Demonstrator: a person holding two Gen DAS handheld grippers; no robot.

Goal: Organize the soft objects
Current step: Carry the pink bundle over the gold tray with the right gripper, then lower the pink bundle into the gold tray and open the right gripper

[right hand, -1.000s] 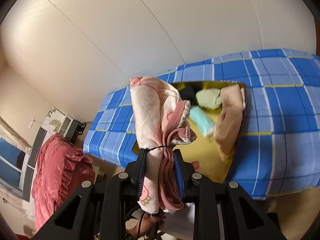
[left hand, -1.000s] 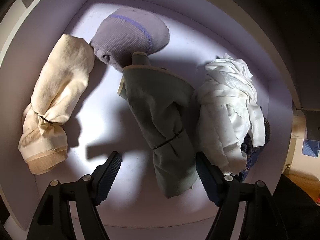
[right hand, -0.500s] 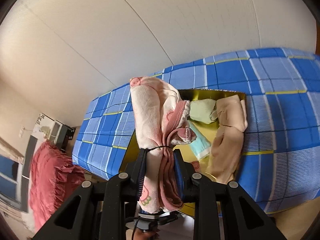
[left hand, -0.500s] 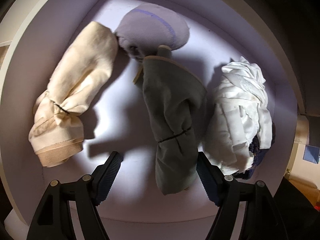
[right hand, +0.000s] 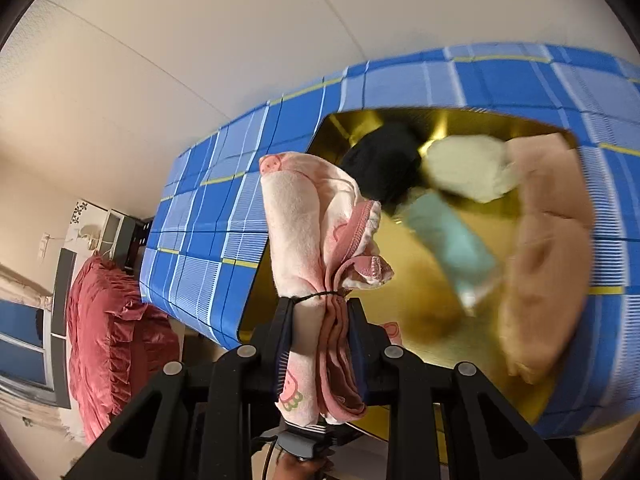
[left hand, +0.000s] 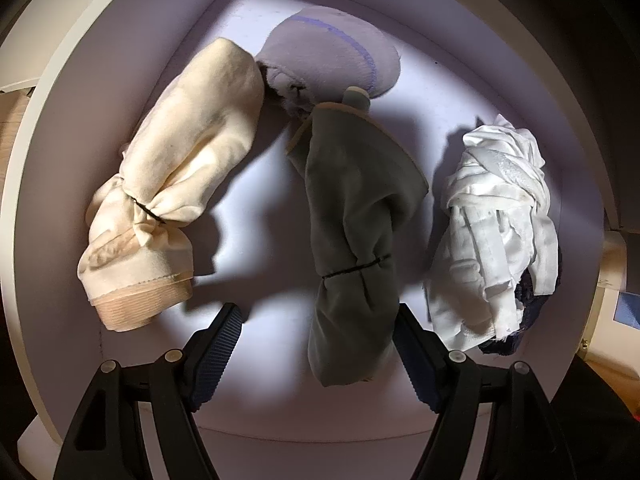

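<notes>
**Gripper status: left open, right clamped**

Left gripper (left hand: pixel 316 344): black two-finger frame with dark blue ribbed pads (left hand: pixel 218 350), jaws spread wide. It points steeply down into the white box-like compartment (left hand: pixel 52 208), over the floor near its front edge. The tail of a grey-green cloth roll tied with a black band (left hand: pixel 352 248) lies between the jaws, hard against the right pad and well apart from the left; no squeeze visible.

Right gripper (right hand: pixel 320 344): same build, jaws drawn close and pinching a pink rolled cloth with cartoon prints, tied with a black band (right hand: pixel 308 240), just below the band. The roll sticks out forward past the fingertips. Pitched downward.
</notes>
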